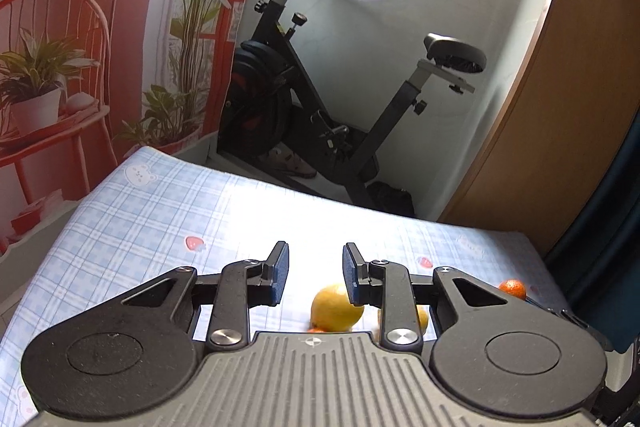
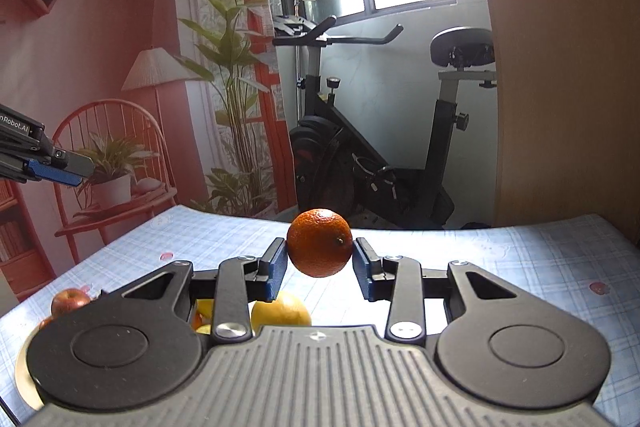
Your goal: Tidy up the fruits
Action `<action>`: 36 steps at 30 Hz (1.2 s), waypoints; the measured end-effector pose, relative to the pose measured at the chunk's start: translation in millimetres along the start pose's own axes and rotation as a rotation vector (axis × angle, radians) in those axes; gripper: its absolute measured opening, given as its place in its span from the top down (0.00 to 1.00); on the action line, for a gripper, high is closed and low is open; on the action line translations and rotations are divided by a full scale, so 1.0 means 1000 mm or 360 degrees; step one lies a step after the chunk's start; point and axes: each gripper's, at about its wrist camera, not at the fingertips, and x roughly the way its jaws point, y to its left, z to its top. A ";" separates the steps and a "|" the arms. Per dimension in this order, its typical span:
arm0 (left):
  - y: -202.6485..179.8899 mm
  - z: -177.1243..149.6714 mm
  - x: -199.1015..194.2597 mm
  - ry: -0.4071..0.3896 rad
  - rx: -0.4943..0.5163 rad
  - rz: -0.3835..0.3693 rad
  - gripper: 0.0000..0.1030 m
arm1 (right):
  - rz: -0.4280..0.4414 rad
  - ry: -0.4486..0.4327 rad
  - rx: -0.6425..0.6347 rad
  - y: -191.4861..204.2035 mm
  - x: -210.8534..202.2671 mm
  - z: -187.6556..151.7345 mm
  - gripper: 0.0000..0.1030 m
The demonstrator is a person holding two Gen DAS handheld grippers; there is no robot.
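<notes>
- Step in hand, as we judge it: carrying one fruit. Our right hand-held gripper (image 2: 320, 259) is clamped on an orange (image 2: 319, 243), one blue pad on each side, and the fruit hangs clear above the bench (image 2: 520, 267).
- Our left hand-held gripper (image 1: 315, 275) holds nothing. Its jaws stand at a narrow gap, near the tightest they go, with only the checked cloth showing between them.
- In the right wrist view the left gripper's tip enters at 9 o'clock, well apart from the orange.
- Where the rest lies: a yellow fruit (image 2: 281, 309) sits at 6 o'clock below the held orange, with more yellow pieces beside it; a red apple (image 2: 69, 301) lies near 8 o'clock. A pale curved rim (image 2: 24, 375) shows at the lower left; we cannot tell whether it is a plate or a bowl.
- The left wrist view shows the yellow fruit under the jaws too.
- Next move, our judgement: bring the orange over its intended spot, lower it, then widen the jaws. Round fruit may roll, so release low.
- The orange: deep colour, dimpled skin, small dark stem scar facing 3 o'clock, no visible damage.
</notes>
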 end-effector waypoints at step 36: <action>-0.004 -0.040 0.128 0.0620 0.0225 0.0007 0.64 | -0.0095 0.0174 0.0291 -0.064 0.035 -0.051 0.63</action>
